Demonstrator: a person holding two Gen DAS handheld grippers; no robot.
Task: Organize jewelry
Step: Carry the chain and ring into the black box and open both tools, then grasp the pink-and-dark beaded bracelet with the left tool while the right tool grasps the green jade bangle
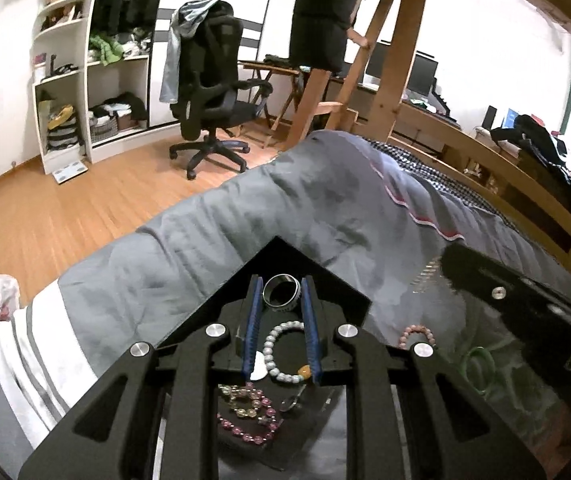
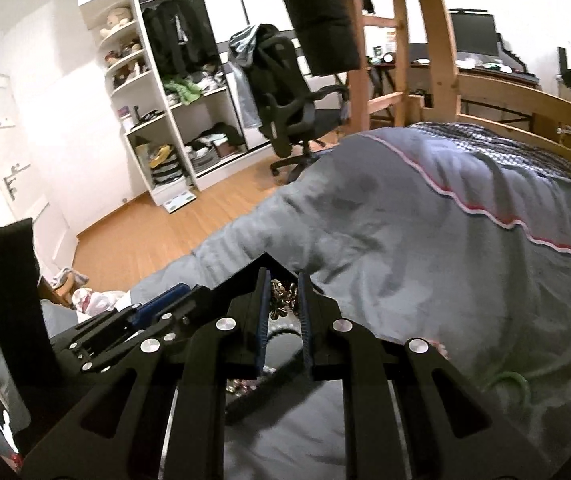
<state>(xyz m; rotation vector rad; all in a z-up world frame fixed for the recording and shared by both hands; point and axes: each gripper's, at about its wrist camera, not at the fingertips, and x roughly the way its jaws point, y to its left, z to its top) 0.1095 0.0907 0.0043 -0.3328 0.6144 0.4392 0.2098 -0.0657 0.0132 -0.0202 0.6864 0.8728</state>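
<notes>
A black tray [image 1: 341, 292] lies on the grey bedspread. In the left wrist view my left gripper [image 1: 281, 294] is shut on a silver and black bangle [image 1: 281, 292] over the tray. Behind it lie a white bead bracelet [image 1: 281, 354] and pink and yellow bead bracelets [image 1: 247, 414]. A pink bead bracelet [image 1: 415, 334] and a green bangle [image 1: 479, 368] lie on the bedspread to the right. In the right wrist view my right gripper [image 2: 283, 292] is shut on a gold flower chain [image 2: 283, 296] above the tray [image 2: 269, 264]. The left gripper [image 2: 161, 300] shows at the left.
The grey bedspread [image 1: 285, 200] covers the bed, with a wooden bed frame [image 1: 485, 160] at the right. A black office chair [image 1: 213, 92] stands on the wooden floor beyond the bed. White shelves [image 1: 69, 80] line the far wall. The right gripper's body [image 1: 525, 300] crosses the right side.
</notes>
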